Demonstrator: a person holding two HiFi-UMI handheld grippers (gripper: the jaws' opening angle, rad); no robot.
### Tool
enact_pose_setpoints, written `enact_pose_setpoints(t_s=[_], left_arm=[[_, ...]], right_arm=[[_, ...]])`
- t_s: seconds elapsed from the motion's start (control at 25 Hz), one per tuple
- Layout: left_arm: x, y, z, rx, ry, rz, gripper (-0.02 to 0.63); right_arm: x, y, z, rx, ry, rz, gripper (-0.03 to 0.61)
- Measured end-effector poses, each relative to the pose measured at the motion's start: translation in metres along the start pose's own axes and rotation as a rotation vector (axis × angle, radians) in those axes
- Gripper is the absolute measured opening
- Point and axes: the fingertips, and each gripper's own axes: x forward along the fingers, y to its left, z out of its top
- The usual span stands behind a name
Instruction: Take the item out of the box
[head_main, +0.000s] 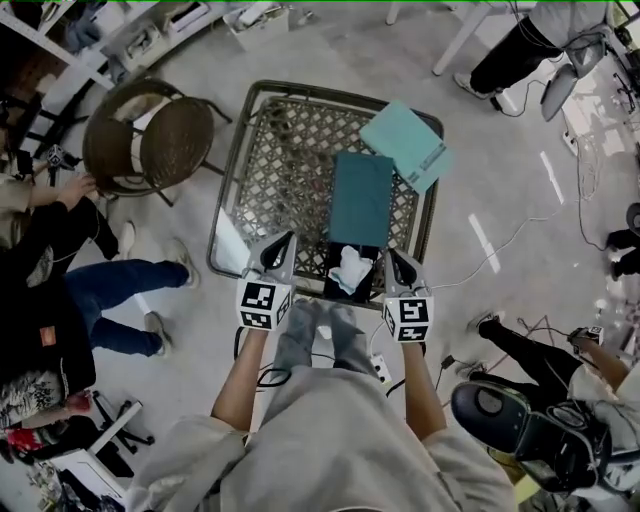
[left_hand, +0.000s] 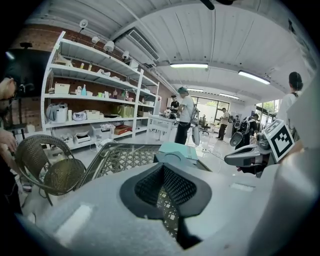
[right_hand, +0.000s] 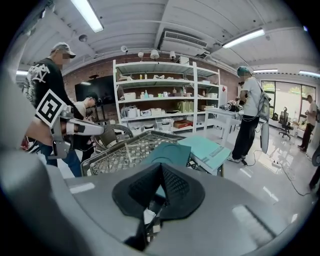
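Pale workshop floor surrounds a metal lattice counter (head_main: 262, 180), with a wicker chair (head_main: 150, 140) off its left side and a light teal folder (head_main: 407, 143) on its far right corner. At the counter's near edge stands the dark box (head_main: 335, 287), its lid (head_main: 361, 198) laid open toward the far side, and a crumpled white item (head_main: 352, 268) lies inside. The left gripper (head_main: 286, 242) hangs just left of the box and the right gripper (head_main: 392, 254) just right of it, each with jaws pressed together and empty.
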Motion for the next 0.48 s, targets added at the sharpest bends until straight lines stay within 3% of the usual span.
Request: enact_pose_setpoints(t_s=[0.48], left_arm=[[-0.004, 0.002, -0.027, -0.029, 0.039, 0.013, 0.006]], right_arm=[[0.008, 0.019, -0.039, -0.026, 0.094, 0.043, 0.0]])
